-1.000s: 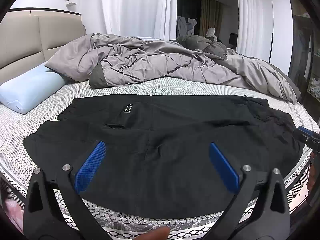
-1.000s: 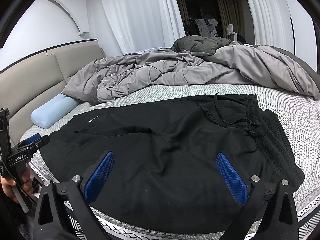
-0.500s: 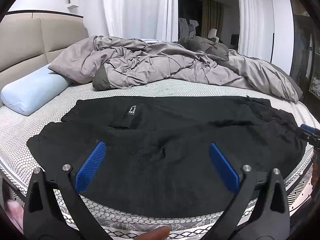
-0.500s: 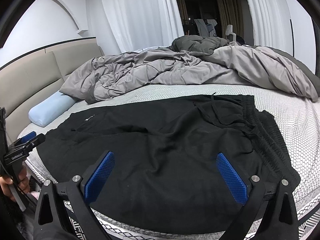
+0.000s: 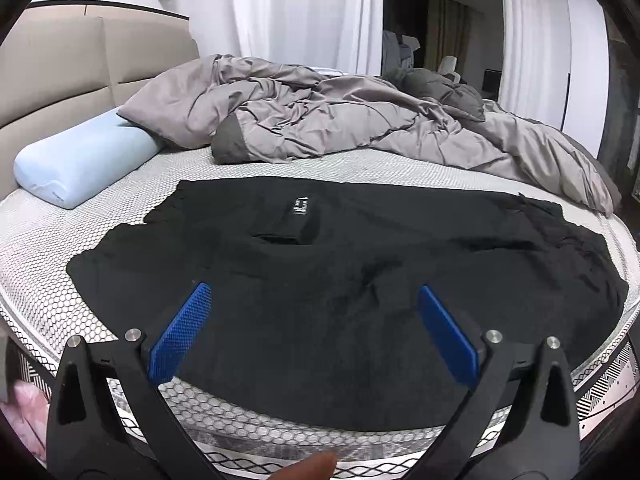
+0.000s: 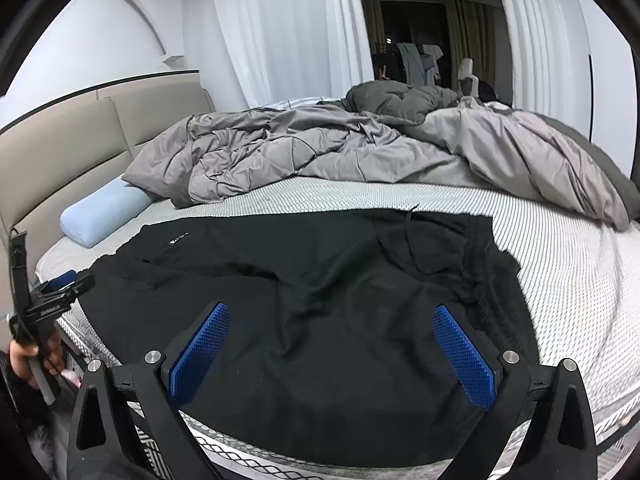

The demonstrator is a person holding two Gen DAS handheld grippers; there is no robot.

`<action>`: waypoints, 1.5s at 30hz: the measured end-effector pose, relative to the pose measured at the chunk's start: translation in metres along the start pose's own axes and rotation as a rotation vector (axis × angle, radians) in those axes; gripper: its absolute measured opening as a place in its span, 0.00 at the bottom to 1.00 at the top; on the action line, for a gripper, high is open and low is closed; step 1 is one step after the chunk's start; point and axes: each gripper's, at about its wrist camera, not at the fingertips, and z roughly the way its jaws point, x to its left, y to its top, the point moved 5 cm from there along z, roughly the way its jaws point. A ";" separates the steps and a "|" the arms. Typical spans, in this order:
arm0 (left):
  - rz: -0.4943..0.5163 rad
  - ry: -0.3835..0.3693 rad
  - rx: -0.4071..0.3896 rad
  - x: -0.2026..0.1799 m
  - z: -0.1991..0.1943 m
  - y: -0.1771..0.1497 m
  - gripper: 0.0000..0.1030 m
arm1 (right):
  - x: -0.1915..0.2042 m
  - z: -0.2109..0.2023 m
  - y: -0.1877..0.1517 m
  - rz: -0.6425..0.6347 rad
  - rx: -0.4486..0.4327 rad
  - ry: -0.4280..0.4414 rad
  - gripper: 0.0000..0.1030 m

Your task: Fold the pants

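Black pants point(image 5: 340, 280) lie spread sideways across the near part of the mattress point(image 5: 40, 240), legs to the left and the ribbed waistband point(image 6: 484, 256) to the right. A small white label point(image 5: 300, 205) shows on the far leg. My left gripper point(image 5: 314, 300) hovers open above the near edge of the pants, holding nothing. Over the seat area near the waist, my right gripper point(image 6: 332, 320) is open and empty too. The left gripper point(image 6: 60, 284) also appears at the far left of the right wrist view, held by a hand point(image 6: 24, 356).
A rumpled grey duvet point(image 5: 340, 120) fills the far half of the bed. A light blue pillow point(image 5: 80, 164) rests by the beige headboard point(image 5: 60, 72) at left. White curtains point(image 6: 288, 32) hang behind. Something pink point(image 5: 20, 416) lies on the floor at the lower left.
Both grippers have drawn back and risen slightly, so the pants sit lower and farther in both views. The pants have not moved. Both grippers stay open.
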 end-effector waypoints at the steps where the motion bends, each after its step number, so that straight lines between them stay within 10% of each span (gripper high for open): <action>1: -0.003 0.009 0.000 0.009 0.001 0.001 0.99 | -0.002 -0.001 0.000 -0.010 -0.005 -0.005 1.00; 17: -0.311 0.130 0.100 0.213 0.017 -0.030 0.99 | -0.101 -0.021 -0.072 0.274 -0.024 -0.162 1.00; 26: -0.479 -0.008 0.223 0.261 0.105 -0.043 0.52 | -0.121 -0.013 -0.103 0.422 0.045 -0.091 1.00; 30: -0.578 -0.009 0.230 0.280 0.132 -0.037 0.02 | -0.122 -0.005 -0.108 0.442 0.076 -0.059 1.00; 34: -0.563 0.019 0.149 0.284 0.127 -0.026 0.01 | -0.128 -0.002 -0.114 0.489 0.086 -0.022 0.95; 41: -0.490 0.062 0.162 0.274 0.116 -0.028 0.01 | -0.152 0.024 -0.111 0.595 0.060 0.036 0.81; 43: -0.478 0.067 0.163 0.270 0.106 -0.031 0.01 | -0.160 0.035 -0.105 0.615 0.047 0.020 0.69; 45: -0.472 0.069 0.169 0.268 0.099 -0.034 0.01 | -0.170 0.042 -0.101 0.638 0.041 -0.038 0.33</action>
